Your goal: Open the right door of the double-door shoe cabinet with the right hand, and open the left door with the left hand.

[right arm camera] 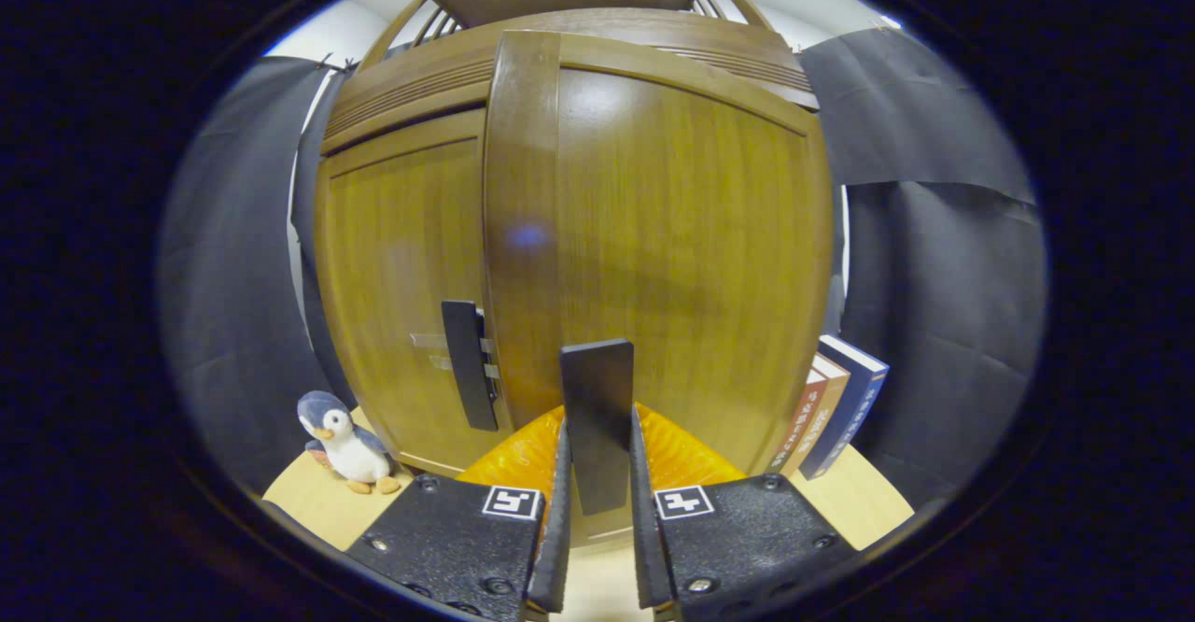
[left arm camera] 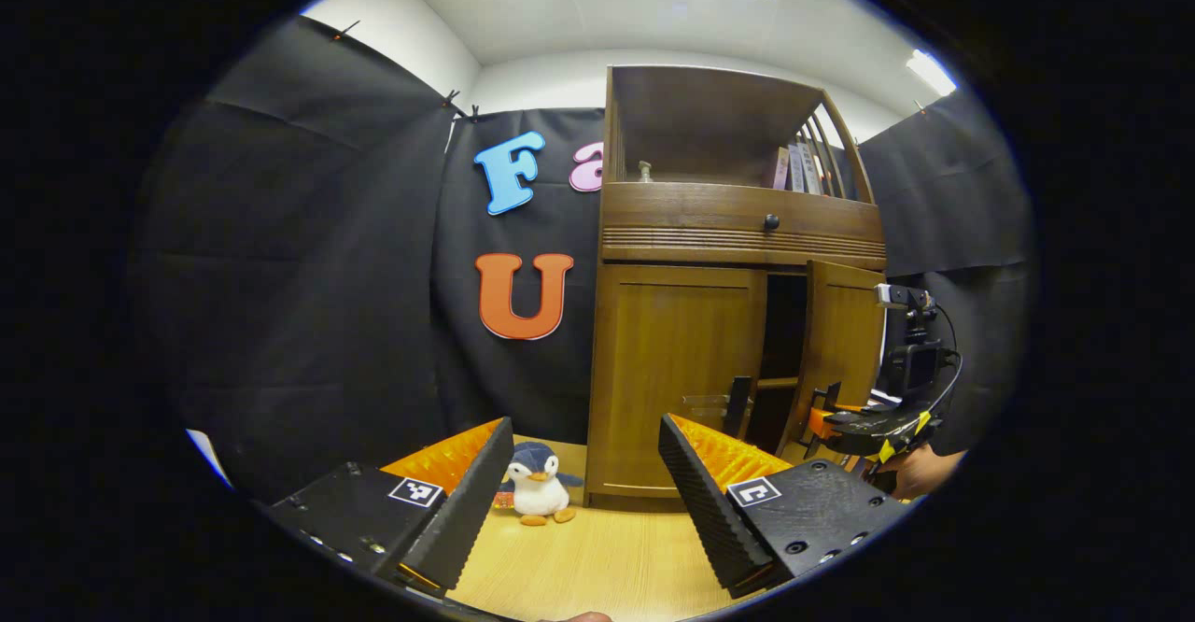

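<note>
Right gripper view: right hand-held gripper [right arm camera: 597,473] clenched on right door's handle [right arm camera: 597,417]; cabinet [left arm camera: 738,230] has two doors, right door [right arm camera: 672,258] ajar. Left hand-held gripper [left arm camera: 583,473] released, before cabinet.

A plush penguin [left arm camera: 539,483] stands on the wooden floor [left arm camera: 597,557], books [right arm camera: 836,407] well apart
</note>
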`<state>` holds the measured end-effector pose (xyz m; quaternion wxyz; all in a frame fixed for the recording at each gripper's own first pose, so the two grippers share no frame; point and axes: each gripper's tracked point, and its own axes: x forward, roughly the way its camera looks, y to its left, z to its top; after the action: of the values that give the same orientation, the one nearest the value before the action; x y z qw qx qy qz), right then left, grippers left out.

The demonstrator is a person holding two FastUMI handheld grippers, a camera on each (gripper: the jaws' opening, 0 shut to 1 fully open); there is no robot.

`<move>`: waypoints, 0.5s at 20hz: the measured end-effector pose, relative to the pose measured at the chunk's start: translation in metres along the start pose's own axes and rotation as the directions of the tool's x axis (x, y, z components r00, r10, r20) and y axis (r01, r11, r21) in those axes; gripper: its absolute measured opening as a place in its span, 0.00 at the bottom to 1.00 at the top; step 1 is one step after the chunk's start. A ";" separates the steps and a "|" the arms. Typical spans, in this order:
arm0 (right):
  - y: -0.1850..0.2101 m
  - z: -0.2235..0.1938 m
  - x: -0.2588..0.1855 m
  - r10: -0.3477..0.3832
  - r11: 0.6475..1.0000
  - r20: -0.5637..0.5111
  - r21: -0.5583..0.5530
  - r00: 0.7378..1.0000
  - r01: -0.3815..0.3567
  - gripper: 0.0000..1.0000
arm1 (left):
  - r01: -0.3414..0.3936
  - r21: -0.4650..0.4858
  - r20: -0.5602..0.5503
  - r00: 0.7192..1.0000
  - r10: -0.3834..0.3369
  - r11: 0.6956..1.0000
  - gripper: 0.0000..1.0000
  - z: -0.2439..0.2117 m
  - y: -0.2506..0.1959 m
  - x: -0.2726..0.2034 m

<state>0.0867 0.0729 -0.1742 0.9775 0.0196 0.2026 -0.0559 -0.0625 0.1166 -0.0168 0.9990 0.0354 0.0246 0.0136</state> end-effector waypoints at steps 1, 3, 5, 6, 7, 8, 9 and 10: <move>-0.005 -0.001 -0.007 -0.010 1.000 0.002 0.000 1.000 0.010 0.32 | 0.015 0.001 -0.003 1.000 -0.015 1.000 1.00 -0.001 -0.002 0.001; -0.014 -0.003 -0.020 -0.030 1.000 0.004 0.002 1.000 0.030 0.32 | 0.043 0.001 -0.006 0.999 -0.043 0.999 1.00 -0.011 -0.008 0.009; -0.023 -0.005 -0.033 -0.046 0.999 0.006 0.006 0.999 0.046 0.31 | 0.066 -0.004 -0.012 0.998 -0.066 0.998 1.00 -0.014 -0.012 0.012; -0.028 -0.007 -0.039 -0.054 0.999 0.005 0.007 0.999 0.054 0.31 | 0.078 -0.007 -0.017 0.997 -0.078 0.997 1.00 -0.017 -0.015 0.014; -0.034 -0.007 -0.044 -0.061 0.998 0.004 0.010 0.998 0.061 0.31 | 0.089 -0.010 -0.024 0.996 -0.089 0.996 1.00 -0.021 -0.018 0.015; -0.037 -0.009 -0.048 -0.066 0.998 0.004 0.013 0.998 0.066 0.29 | 0.099 -0.014 -0.030 0.995 -0.100 0.995 1.00 -0.024 -0.020 0.016; -0.041 -0.009 -0.051 -0.067 0.998 0.003 0.014 0.998 0.067 0.29 | 0.111 -0.017 -0.036 0.993 -0.111 0.994 1.00 -0.027 -0.023 0.017; -0.045 -0.010 -0.055 -0.067 0.998 0.001 0.014 0.998 0.067 0.28 | 0.119 -0.019 -0.044 0.992 -0.120 0.993 0.95 -0.029 -0.026 0.018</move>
<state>0.0271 0.0348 -0.1617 0.9751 0.0196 0.2019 -0.0901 -0.0448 0.0928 -0.0482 0.9975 0.0252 0.0490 -0.0451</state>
